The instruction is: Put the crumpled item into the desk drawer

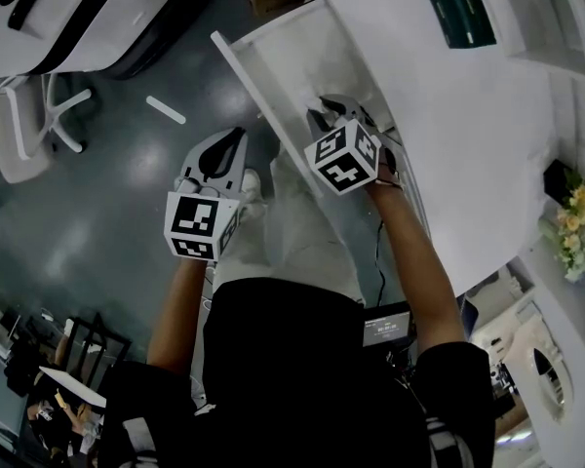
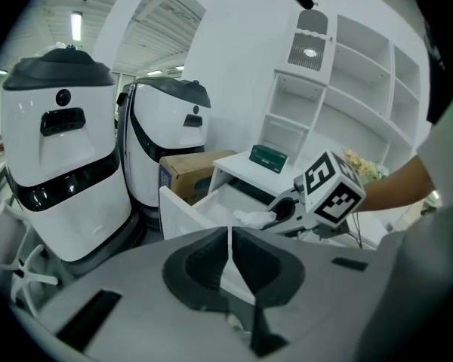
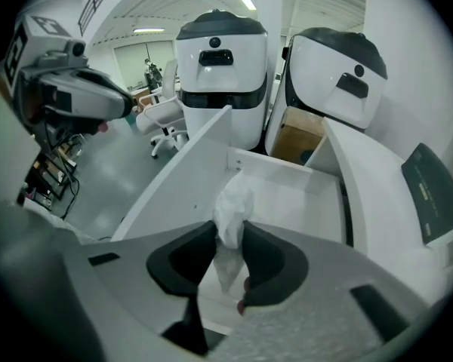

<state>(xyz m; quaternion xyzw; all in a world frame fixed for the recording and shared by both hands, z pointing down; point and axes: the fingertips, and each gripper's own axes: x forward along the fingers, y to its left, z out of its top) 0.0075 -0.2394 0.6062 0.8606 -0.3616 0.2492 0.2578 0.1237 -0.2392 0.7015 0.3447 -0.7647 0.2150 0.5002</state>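
A crumpled white paper item (image 3: 232, 206) is pinched between the pads of my right gripper (image 3: 230, 240), which is shut on it. It hangs over the open white desk drawer (image 3: 294, 194). In the head view the right gripper (image 1: 324, 113) sits above the drawer (image 1: 283, 61), which is pulled out from the white desk (image 1: 448, 115). My left gripper (image 1: 237, 136) is held left of the drawer over the floor, jaws shut with nothing in them. The left gripper view shows its closed jaws (image 2: 230, 241), the drawer (image 2: 183, 216) and the crumpled item (image 2: 251, 218) in the right gripper.
Two large white machines (image 3: 219, 66) (image 3: 340, 66) stand beyond the drawer, with a cardboard box (image 3: 294, 142) between them and the desk. A green book (image 1: 458, 8) lies on the desk top. A white office chair (image 1: 24, 125) stands at the left. Flowers (image 1: 575, 222) are at the right.
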